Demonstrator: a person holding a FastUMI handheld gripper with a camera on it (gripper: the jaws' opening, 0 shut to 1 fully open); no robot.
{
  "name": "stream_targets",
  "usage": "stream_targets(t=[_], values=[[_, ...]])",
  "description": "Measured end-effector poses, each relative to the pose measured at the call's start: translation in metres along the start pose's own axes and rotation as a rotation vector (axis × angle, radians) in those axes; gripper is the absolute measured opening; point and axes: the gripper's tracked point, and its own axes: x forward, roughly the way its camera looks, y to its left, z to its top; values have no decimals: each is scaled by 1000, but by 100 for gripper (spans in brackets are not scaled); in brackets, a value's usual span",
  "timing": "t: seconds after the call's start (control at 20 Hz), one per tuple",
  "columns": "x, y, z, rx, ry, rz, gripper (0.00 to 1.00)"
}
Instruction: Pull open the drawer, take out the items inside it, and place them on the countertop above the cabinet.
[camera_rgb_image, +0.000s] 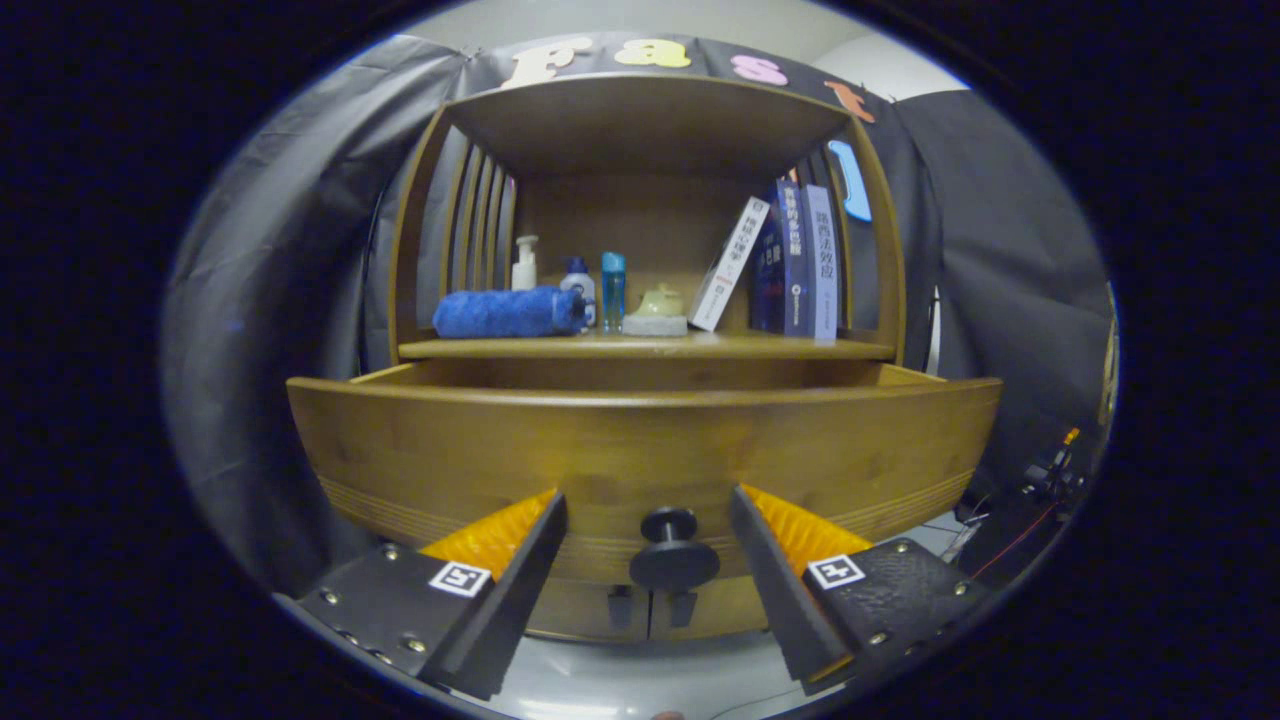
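Dark cloth walls surround a wooden cabinet (645, 300) that takes up the middle of the frame. At the bottom centre, the gripper (648, 505) stands released, its two fingers spread wide apart and pressing on nothing. Between them, without touching either, sits the round dark knob (672, 550) of the drawer (640, 450). That drawer is pulled out toward the camera, and its broad wooden front spans the frame just beyond the fingertips. Its inside is hidden behind the front panel, so whatever lies in it cannot be seen from here.

Above the drawer, in the centre of the frame, runs the countertop (645, 347), roofed by an upper shelf. On it, from left to right, lie a rolled blue towel (508, 312), a white pump bottle (524, 264) behind the towel, a small bottle with a blue cap (578, 282), a slim blue bottle (613, 290) and what looks like a small pale teapot (659, 301) on a grey pad. Right of these, one white book (731, 264) leans against upright blue books (800, 260).
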Motion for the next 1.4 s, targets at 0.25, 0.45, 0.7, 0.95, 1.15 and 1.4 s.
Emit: stream_targets(t=[0.25, 0.45, 0.7, 0.95, 1.15, 1.4], values=[[26, 2, 2, 16, 10, 2, 99], [57, 4, 6, 2, 18, -3, 99], [89, 7, 10, 6, 3, -5, 99], [112, 8, 11, 25, 18, -3, 99], [119, 12, 8, 31, 31, -3, 99], [120, 16, 5, -1, 40, -6, 99]])
